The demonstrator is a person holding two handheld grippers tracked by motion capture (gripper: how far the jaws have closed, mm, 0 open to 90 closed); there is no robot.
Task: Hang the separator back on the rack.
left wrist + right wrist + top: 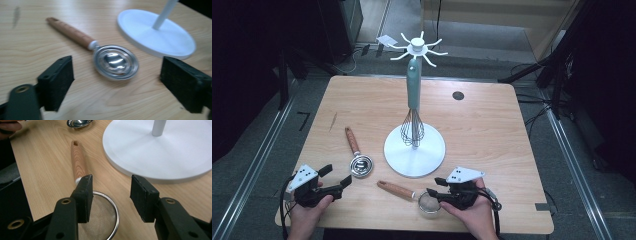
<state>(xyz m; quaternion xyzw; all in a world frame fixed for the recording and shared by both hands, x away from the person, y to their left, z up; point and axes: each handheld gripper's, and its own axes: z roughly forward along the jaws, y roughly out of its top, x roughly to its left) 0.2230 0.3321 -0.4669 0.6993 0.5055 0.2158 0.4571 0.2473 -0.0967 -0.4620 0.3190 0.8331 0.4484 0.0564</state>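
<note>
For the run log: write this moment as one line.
left gripper: open, empty | right gripper: open above wood-handled mesh strainer | steel wood-handled egg separator: flat on table | teal-handled whisk: hangs on white rack

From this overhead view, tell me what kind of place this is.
Probably a recording lab, not a kitchen: a bare wooden table on grey carpet, dark stands and cables around it, and kitchen utensils staged by a white hanging rack.
</note>
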